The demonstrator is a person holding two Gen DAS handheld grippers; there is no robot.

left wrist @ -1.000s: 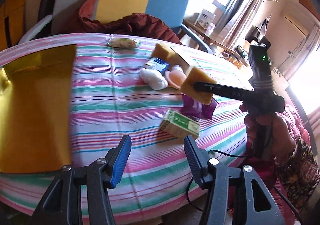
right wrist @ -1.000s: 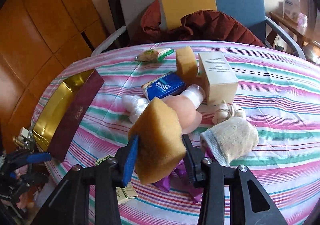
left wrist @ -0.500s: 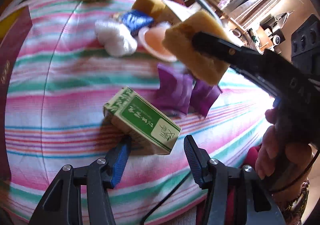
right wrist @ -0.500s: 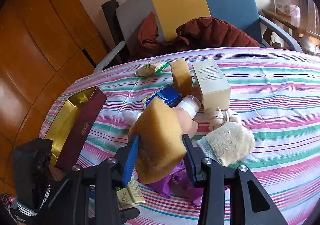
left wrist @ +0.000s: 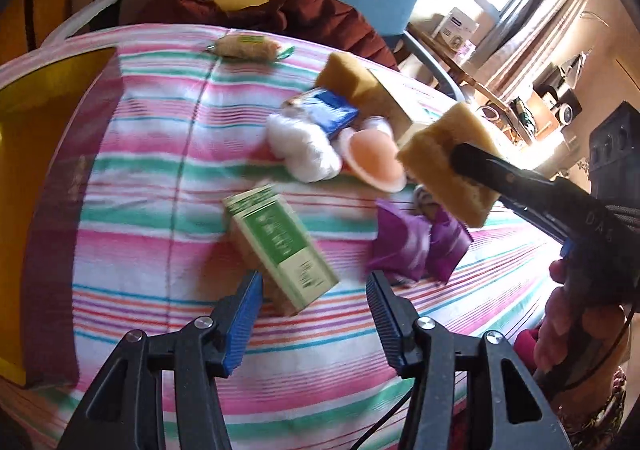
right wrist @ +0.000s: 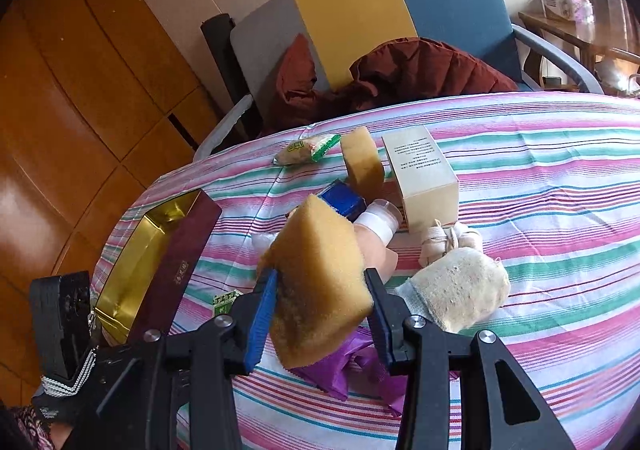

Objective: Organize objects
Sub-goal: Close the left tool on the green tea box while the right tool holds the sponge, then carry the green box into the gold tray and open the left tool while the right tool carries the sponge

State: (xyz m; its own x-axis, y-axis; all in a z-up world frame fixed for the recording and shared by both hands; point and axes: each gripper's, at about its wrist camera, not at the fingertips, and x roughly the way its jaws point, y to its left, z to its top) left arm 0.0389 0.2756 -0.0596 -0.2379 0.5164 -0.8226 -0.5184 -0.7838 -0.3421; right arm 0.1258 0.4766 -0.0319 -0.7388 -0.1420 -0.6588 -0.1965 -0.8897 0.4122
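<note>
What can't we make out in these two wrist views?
- Green-and-cream carton: print unreadable, motion blur, left wrist view; in the right wrist view only a corner clears the left gripper.
- Purple crumpled wrapper: mostly behind the yellow sponge and right gripper.
- Gold-lined maroon box: cut off by the frame edge, left wrist view.

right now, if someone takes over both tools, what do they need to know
Right tool: shut on a sponge, held above the table.
Left tool: open, the green box between its fingers, not gripped.
Gold tray: at the table's left edge, nothing seen inside.
Still on the striped cloth: second sponge, blue packet, beige box, purple wrapper.
Nothing sorted yet.
</note>
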